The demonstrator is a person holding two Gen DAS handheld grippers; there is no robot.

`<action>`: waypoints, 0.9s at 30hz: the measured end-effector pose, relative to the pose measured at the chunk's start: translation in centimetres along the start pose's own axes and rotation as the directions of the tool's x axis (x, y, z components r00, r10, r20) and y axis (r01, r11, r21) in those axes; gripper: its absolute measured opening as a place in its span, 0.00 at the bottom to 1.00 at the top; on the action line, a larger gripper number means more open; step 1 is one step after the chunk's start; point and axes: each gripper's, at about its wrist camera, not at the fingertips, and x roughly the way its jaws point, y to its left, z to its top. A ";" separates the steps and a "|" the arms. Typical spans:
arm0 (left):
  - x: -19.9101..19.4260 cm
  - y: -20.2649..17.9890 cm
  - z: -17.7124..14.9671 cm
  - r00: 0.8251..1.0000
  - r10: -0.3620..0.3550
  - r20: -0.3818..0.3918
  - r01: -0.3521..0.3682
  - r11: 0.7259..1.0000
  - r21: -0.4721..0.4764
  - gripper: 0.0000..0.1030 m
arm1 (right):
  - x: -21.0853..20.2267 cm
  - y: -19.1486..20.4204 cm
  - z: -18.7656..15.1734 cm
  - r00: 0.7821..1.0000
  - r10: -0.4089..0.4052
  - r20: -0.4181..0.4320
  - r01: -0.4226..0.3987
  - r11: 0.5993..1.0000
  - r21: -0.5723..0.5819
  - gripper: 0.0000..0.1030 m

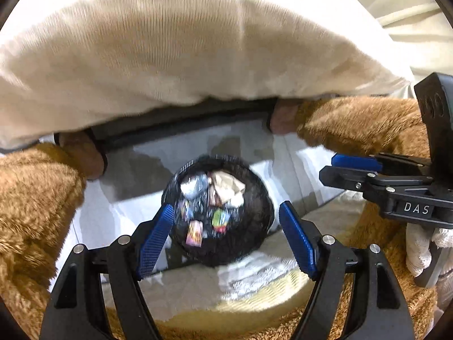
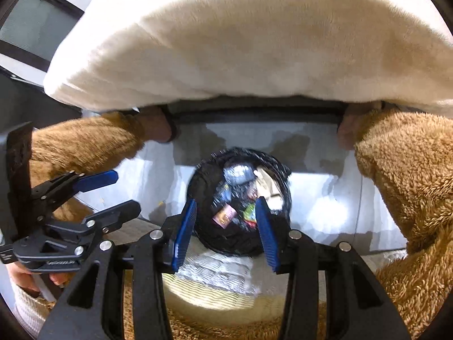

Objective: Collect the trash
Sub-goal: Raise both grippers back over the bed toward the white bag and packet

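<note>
From the left wrist view, my left gripper (image 1: pixel 226 238) stands open with nothing between its blue pads (image 1: pixel 156 238), hanging above the black trash bin (image 1: pixel 218 212). The bin sits on the pale floor (image 1: pixel 297 164) just in front of a cream-cushioned sofa (image 1: pixel 175 48) and already holds crumpled paper (image 1: pixel 229 189) and bright wrappers (image 1: pixel 194 232). The right gripper (image 1: pixel 334 168) shows at the right edge, its two fingers close together and empty. I judge the main risk to be the blur: the bin is smeared, so a quick descent could clip its rim and tip it. The brown fleece throws (image 1: pixel 34 198) on both sides could also snag a finger.

From the right wrist view, my right gripper (image 2: pixel 225 226) is open only narrowly and holds nothing, with the bin (image 2: pixel 240 198) framed between its fingers. The left gripper (image 2: pixel 124 195) sits at the left, jaws apart. The two tools are near each other, so a careless swing could knock them together. A woven mat (image 2: pixel 220 294) lies under me, and grey panels and dark framing (image 2: pixel 36 34) show at upper left. I cannot tell whether loose trash remains outside the bin.
</note>
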 end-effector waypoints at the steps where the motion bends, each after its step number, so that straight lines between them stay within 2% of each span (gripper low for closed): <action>1: -0.4 0.0 0.1 1.000 -0.003 0.021 0.003 1.000 0.003 0.73 | -0.5 0.2 0.0 1.000 0.012 0.020 -0.012 1.000 -0.009 0.43; 5: -2.3 -0.1 0.6 0.994 0.004 0.113 -0.005 1.000 0.016 0.73 | -2.9 1.0 0.5 0.991 0.069 0.118 -0.062 0.996 -0.064 0.43; 11: -5.4 0.5 2.5 0.966 0.004 0.260 -0.008 1.000 0.012 0.73 | -6.6 2.6 2.3 0.962 0.070 0.264 -0.023 0.984 -0.176 0.43; 13: -6.5 0.5 3.3 0.954 0.022 0.298 -0.030 0.999 0.021 0.73 | -7.6 3.2 3.5 0.951 0.073 0.299 -0.011 0.979 -0.204 0.43; 20: -9.7 1.4 7.0 0.924 0.051 0.380 -0.072 0.997 0.040 0.73 | -9.8 4.5 8.1 0.924 0.084 0.374 0.015 0.967 -0.255 0.43; 27: -12.5 2.8 11.7 0.895 0.073 0.439 -0.111 0.992 0.061 0.73 | -10.5 4.6 13.3 0.907 0.069 0.416 0.049 0.963 -0.265 0.43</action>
